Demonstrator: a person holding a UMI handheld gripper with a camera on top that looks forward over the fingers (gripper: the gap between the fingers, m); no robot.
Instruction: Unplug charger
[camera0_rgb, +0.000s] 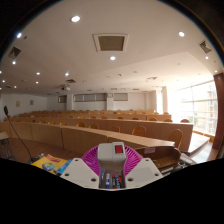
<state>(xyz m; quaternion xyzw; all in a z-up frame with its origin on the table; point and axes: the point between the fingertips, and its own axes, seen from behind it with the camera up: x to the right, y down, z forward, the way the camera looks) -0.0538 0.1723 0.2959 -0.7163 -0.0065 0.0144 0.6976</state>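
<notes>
My gripper (112, 160) points out over a lecture hall, held well above the desks. A white charger block (113, 153) with a red square on its top face sits between the two magenta pads (94, 158). The pads curve round it on both sides and touch it, so the gripper is shut on it. The white fingers (80, 176) flank its lower end, where some small coloured markings show. No cable or socket is visible, and the part of the block beneath the fingers is hidden.
Curved rows of wooden desks (90, 130) fill the hall ahead. A colourful flat item (48, 160) lies on the near desk to the left of the fingers. A wooden desk edge (168, 156) is close on the right, with bright windows (195, 105) beyond.
</notes>
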